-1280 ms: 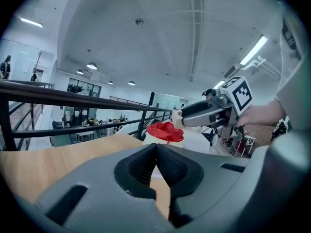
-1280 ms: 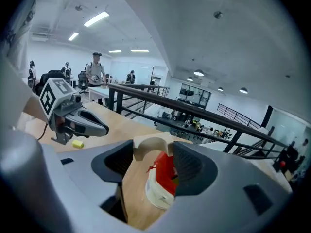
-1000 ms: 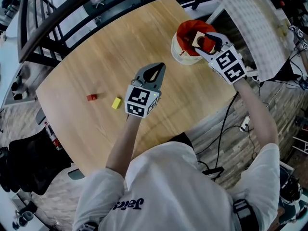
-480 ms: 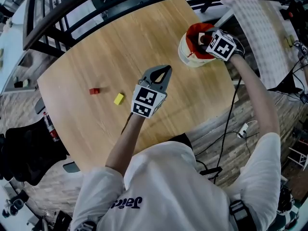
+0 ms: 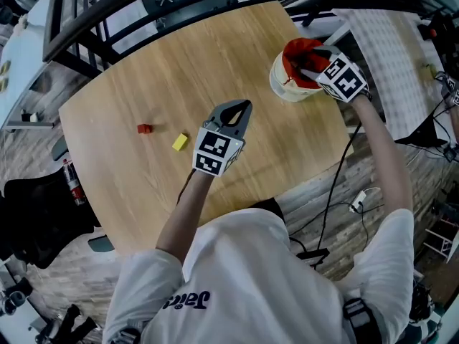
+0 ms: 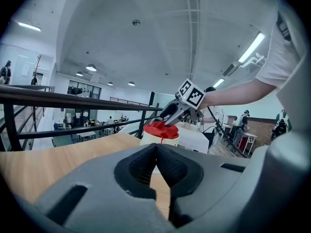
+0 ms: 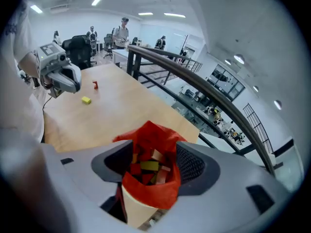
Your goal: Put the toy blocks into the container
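The left tongs [image 5: 242, 108] are held over the middle of the surface [image 5: 158, 63], their tips pressed together with nothing between them. Just to their left lies a yellow block [image 5: 180, 142]. A red block [image 5: 145, 128] sits a little farther left, apart from it. At the far right edge stands the cream container [image 5: 281, 86], lined with a red bag [image 5: 294, 49] and holding several blocks [image 7: 148, 166]. The right tongs [image 5: 307, 64] hang above its mouth, spread wide and gripping nothing, with the bag's rim between them.
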The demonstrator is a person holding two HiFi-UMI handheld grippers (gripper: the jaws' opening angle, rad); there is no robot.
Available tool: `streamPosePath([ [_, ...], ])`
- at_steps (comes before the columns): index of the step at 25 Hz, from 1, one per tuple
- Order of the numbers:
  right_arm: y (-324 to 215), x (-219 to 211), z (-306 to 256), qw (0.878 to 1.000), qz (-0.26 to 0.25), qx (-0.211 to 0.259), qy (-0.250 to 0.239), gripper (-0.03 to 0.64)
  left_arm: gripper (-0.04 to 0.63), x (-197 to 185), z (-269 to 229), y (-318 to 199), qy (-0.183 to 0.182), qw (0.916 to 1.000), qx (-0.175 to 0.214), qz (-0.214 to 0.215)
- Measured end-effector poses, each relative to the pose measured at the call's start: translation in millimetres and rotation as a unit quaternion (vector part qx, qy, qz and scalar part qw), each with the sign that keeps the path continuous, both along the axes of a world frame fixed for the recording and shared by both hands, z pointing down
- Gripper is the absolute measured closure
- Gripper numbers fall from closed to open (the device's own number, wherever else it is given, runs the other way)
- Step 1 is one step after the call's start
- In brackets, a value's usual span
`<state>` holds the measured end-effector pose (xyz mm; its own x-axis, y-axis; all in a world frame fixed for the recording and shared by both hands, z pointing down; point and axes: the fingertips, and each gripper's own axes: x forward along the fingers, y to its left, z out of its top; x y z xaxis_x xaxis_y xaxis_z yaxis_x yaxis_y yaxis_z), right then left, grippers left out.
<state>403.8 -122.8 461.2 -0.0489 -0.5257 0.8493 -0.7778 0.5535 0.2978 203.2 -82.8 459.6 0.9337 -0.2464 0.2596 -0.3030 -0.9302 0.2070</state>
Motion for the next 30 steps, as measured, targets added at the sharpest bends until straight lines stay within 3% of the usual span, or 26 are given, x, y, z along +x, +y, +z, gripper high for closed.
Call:
streamPosePath([
  [6,31.5,-84.9,-30.7,0.997,-0.048,0.041,-0.045,0.351,0.589,-46.9,-2.0,5.7,0.0,0.9994,-0.006,-0.033],
  [11,56.2,-164.4,-24.4,0.99,-0.087,0.05,-0.095,0.351,0.589,-95.6,3.5,11.8,0.001,0.9973,-0.01,-0.073],
  [20,80.3,-272.1,43.7,0.978,-0.118,0.01,-0.173,0.351,0.589,-187.8,44.5,24.7,-0.037,0.9888,-0.033,-0.14],
  [23,81.9,-295.5,69.8,0.977,-0.128,-0.002,-0.172,0.351,0.589,-213.5,57.0,27.1,-0.047,0.9847,-0.041,-0.163],
  [30,75.9,-345.6,114.4,0.968,-0.204,-0.023,-0.143,0.351,0.589,-260.1,80.3,31.4,-0.066,0.9744,-0.056,-0.207],
])
